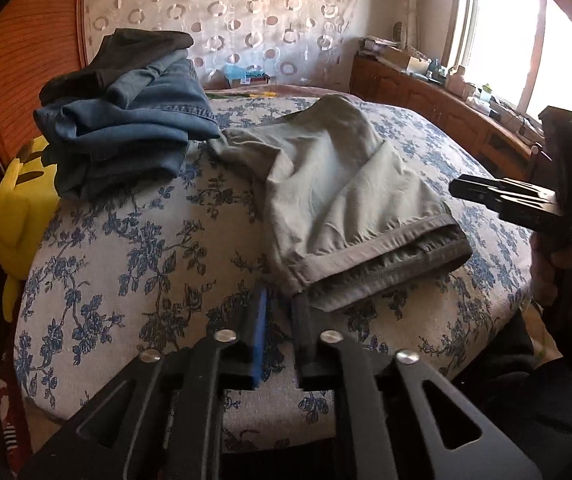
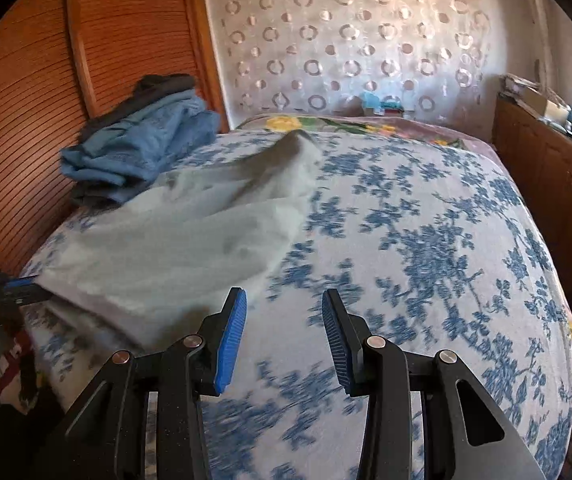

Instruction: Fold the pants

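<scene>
Grey-green pants (image 1: 338,196) lie folded on the bed, waistband toward me; they also show in the right wrist view (image 2: 173,248). My left gripper (image 1: 279,304) sits at the waistband's near left corner, jaws narrowly apart, fingertips at the cloth edge; whether it pinches cloth is unclear. It appears at the left edge of the right wrist view (image 2: 25,286). My right gripper (image 2: 283,320) is open and empty, hovering over the bedspread right of the pants; it shows in the left wrist view (image 1: 498,196).
A pile of folded blue jeans and dark pants (image 1: 125,120) sits at the bed's far left, by a wooden headboard (image 2: 45,80). A yellow item (image 1: 17,208) lies at the left edge. A wooden cabinet (image 1: 446,108) runs along the right under a window.
</scene>
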Action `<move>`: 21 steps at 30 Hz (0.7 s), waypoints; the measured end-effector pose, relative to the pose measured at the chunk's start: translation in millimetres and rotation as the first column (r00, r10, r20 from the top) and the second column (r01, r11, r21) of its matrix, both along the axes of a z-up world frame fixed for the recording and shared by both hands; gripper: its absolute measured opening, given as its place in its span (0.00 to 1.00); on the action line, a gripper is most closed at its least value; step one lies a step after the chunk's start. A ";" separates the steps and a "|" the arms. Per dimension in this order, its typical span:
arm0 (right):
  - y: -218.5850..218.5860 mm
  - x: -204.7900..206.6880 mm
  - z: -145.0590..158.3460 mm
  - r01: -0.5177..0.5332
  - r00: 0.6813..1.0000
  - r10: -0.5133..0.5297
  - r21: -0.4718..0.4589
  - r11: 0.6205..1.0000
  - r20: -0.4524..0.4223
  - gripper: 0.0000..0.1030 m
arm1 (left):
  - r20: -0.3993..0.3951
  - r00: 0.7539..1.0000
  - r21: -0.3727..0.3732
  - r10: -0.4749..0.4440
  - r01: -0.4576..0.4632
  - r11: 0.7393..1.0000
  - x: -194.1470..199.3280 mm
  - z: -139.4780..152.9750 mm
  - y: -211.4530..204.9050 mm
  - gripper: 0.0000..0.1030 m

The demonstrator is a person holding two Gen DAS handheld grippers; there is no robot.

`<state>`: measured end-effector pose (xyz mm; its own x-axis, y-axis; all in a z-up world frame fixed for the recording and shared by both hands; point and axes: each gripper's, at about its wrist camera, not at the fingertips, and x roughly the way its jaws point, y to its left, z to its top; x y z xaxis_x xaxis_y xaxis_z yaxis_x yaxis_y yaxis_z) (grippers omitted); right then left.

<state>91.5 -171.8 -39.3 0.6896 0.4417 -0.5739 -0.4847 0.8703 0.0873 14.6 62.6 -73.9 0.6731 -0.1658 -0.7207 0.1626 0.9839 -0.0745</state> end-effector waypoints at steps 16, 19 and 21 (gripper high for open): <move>24.4 -34.5 -6.2 -0.108 0.994 0.106 -0.066 0.992 -0.031 0.40 | 0.090 0.996 -0.004 0.003 -0.003 1.000 -1.7 23.4 4.7 0.66; 28.7 -30.8 -9.5 -0.100 0.995 0.097 -0.082 0.992 -0.036 0.40 | 0.068 0.998 0.011 0.017 -0.018 1.000 8.2 14.7 4.6 0.66; 28.1 -30.5 -10.3 -0.076 0.997 0.075 -0.083 0.994 -0.025 0.38 | 0.047 0.999 0.012 0.018 -0.018 1.000 14.4 7.0 4.3 0.66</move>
<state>61.1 -143.7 -49.6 0.6430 0.4414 -0.6259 -0.5481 0.8360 0.0266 29.0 67.0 -66.9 0.7091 -0.1442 -0.6902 0.1477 0.9875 -0.0546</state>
